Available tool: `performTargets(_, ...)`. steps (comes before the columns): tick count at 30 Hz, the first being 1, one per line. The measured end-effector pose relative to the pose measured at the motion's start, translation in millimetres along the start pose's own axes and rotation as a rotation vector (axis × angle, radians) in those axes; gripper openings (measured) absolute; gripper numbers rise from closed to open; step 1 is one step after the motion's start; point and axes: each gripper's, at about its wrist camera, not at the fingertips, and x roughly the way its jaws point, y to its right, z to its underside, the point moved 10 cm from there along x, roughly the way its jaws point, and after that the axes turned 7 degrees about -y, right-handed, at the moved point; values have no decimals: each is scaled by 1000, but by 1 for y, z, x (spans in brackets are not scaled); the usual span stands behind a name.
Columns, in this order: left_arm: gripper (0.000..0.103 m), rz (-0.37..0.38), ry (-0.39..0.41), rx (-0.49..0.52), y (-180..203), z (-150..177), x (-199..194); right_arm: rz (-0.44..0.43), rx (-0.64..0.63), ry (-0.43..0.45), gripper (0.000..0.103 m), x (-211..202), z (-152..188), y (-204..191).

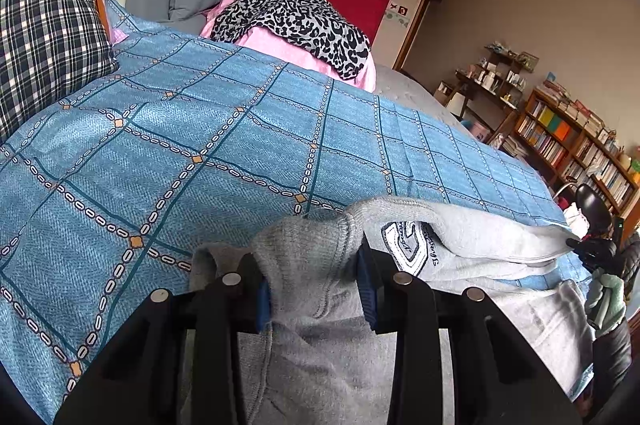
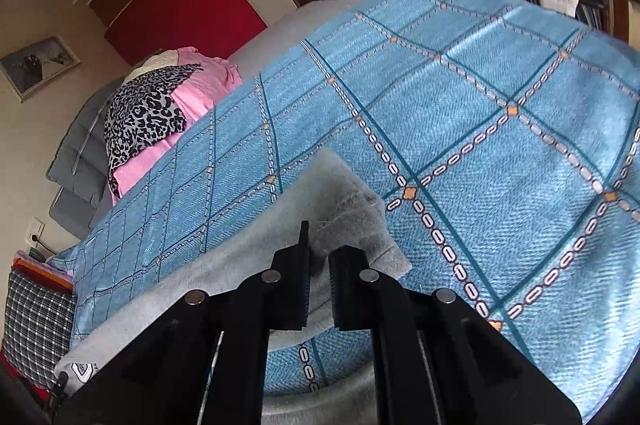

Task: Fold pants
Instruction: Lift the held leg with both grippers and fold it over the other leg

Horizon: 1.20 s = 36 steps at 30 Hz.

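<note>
Lying on the blue checked bedspread [image 1: 224, 129], the grey sweatpants [image 1: 492, 249] are pinched at both ends: left claw [image 1: 314, 289] clamps bunched ribbed fabric, right claw [image 2: 319, 277] nips a corner; lower folds are cut off.

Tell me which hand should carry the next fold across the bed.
Probably the left. Its tongs grip a thick bunch of the grey pants, while the right tongs pinch only a thin edge over the blue bedspread.
</note>
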Motion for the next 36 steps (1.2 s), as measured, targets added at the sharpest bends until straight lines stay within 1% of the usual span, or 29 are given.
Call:
performTargets(3, 34, 3, 17, -17, -6, 0, -4, -15, -49, 71, 8, -44, 0, -8)
performTargets(7, 34, 18, 37, -45, -17, 3, -13, -21, -65, 130, 8, -96, 15, 1)
performTargets(10, 34, 34, 39, -47, -23, 11, -18, -32, -50, 150, 8, -129, 41, 16)
performTargets(14, 34, 40, 40, -16, -22, 24, -25, -26, -37, 161, 8, -162, 93, 41)
performTargets(17, 34, 50, 38, 7, -19, 32, -31, 62, -67, 161, 8, -171, 133, 60)
performTargets(19, 34, 54, 47, 23, -15, 37, -36, 86, -70, 153, 8, -172, 153, 68)
performTargets(21, 34, 57, 60, 36, -12, 40, -44, 79, -56, 152, 8, -175, 165, 73)
performTargets(26, 34, 74, 115, 40, -8, 41, -72, 51, -44, 182, 8, -190, 174, 71)
performTargets(29, 35, 76, 172, 97, -3, 45, -94, 54, -57, 188, 8, -198, 180, 71)
performTargets(30, 36, 64, 184, 139, -2, 48, -97, 56, -62, 178, 8, -198, 183, 72)
performTargets(32, 42, 13, 183, 202, -5, 59, -97, 68, -63, 153, 8, -194, 192, 78)
performTargets(34, 50, -49, 148, 244, -12, 73, -90, 75, -49, 121, 8, -187, 201, 86)
performTargets(36, 54, -80, 117, 260, -19, 87, -86, 73, -19, 100, 8, -180, 206, 95)
